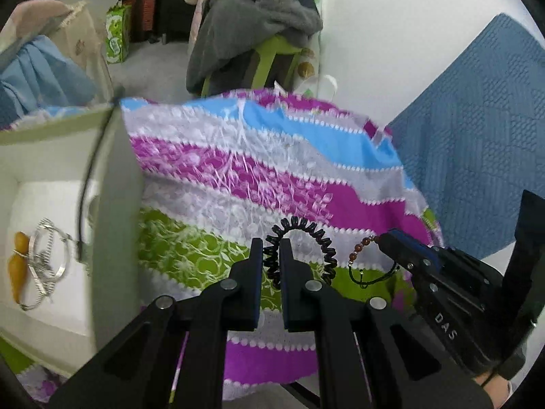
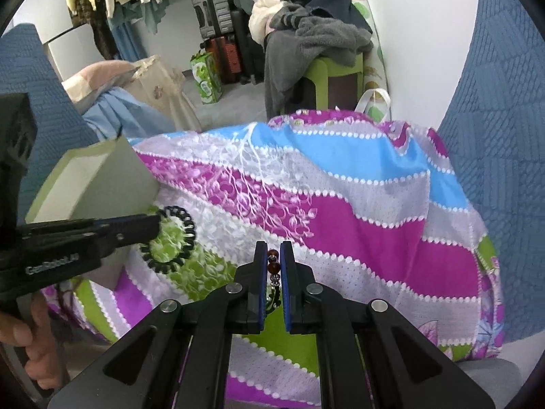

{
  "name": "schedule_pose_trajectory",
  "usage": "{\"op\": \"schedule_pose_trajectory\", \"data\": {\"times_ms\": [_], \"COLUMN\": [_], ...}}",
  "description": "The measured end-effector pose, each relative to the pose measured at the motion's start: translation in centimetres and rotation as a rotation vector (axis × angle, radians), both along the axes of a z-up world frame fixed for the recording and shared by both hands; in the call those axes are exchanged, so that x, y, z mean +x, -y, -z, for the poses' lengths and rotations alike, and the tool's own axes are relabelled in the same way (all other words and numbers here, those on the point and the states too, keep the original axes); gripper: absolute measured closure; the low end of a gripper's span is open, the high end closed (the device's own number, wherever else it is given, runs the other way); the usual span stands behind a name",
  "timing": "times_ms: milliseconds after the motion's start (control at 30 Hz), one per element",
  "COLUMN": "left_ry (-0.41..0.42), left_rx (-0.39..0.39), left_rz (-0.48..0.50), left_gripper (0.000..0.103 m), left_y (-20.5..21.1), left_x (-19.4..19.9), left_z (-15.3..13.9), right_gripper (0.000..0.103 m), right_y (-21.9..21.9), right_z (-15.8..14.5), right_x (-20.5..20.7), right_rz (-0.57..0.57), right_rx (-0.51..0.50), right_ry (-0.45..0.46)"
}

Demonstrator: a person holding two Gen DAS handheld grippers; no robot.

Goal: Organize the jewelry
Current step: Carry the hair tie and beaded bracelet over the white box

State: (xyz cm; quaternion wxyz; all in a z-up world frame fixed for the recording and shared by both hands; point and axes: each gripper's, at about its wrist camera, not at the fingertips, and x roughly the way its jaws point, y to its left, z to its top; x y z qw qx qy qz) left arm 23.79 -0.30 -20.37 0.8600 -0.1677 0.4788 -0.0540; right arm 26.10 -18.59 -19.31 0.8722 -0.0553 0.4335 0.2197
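Jewelry held in both grippers over the striped cloth

Fingers of my left hand-held gripper (image 1: 271, 248) pinch the black spiral coil band (image 1: 306, 238), which loops up and over to the right of the tips; in the right wrist view the same band (image 2: 173, 238) sits at that gripper's tip, just beside the open box. My right hand-held gripper (image 2: 274, 254) is clamped on the brown beaded bracelet (image 2: 274, 266), its beads lined up between the blue pads, the black cord trailing down toward the base of the fingers. From the left wrist view the bracelet (image 1: 361, 255) hangs from the right gripper's tip, near the coil band but apart from it. Both pieces are over the striped cloth (image 1: 272, 170) of purple, blue, green and white. To my left stands the pale box (image 1: 115, 184), open at the top, holding silver bangles (image 1: 47, 259) and two orange pieces (image 1: 18, 266) on its white lining.
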Motion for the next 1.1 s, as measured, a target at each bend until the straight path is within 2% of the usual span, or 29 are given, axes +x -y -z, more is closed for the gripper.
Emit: {"op": "schedule_pose_trajectory", "data": {"times_ms": [167, 400, 500, 600, 800, 933, 1100], "left_ry": [0.048, 0.120, 0.156, 0.172, 0.144, 0.107, 0.052], "left_rx": [0.001, 0.043, 0.058, 0.070, 0.071, 0.049, 0.043], "left_rz": [-0.022, -0.054, -0.079, -0.108, -0.177, -0.210, -0.219], "left_gripper": [0.094, 0.094, 0.094, 0.094, 0.094, 0.094, 0.094], "left_y": [-2.6, -7.0, -9.5, -12.0, -16.6, -18.8, -19.8], "left_x": [-0.9, -2.2, -3.1, -4.1, -6.5, -8.0, -9.3], "left_z": [-4.2, -9.7, -11.8, -12.7, -10.8, -8.5, -6.0], "right_gripper": [0.098, 0.098, 0.098, 0.098, 0.098, 0.098, 0.097], "right_y": [-1.4, -5.5, -8.1, -11.2, -16.8, -19.9, -21.7], "right_z": [-4.3, -10.8, -12.8, -13.7, -11.8, -9.0, -5.2], "right_x": [0.0, -0.7, -1.2, -2.0, -3.4, -4.4, -5.0], "right_rz": [-0.003, -0.031, -0.065, -0.121, -0.205, -0.250, -0.260], "right_rx": [0.013, 0.058, 0.078, 0.084, 0.101, 0.087, 0.045], "right_ry": [0.057, 0.150, 0.174, 0.191, 0.135, 0.070, 0.001]}}
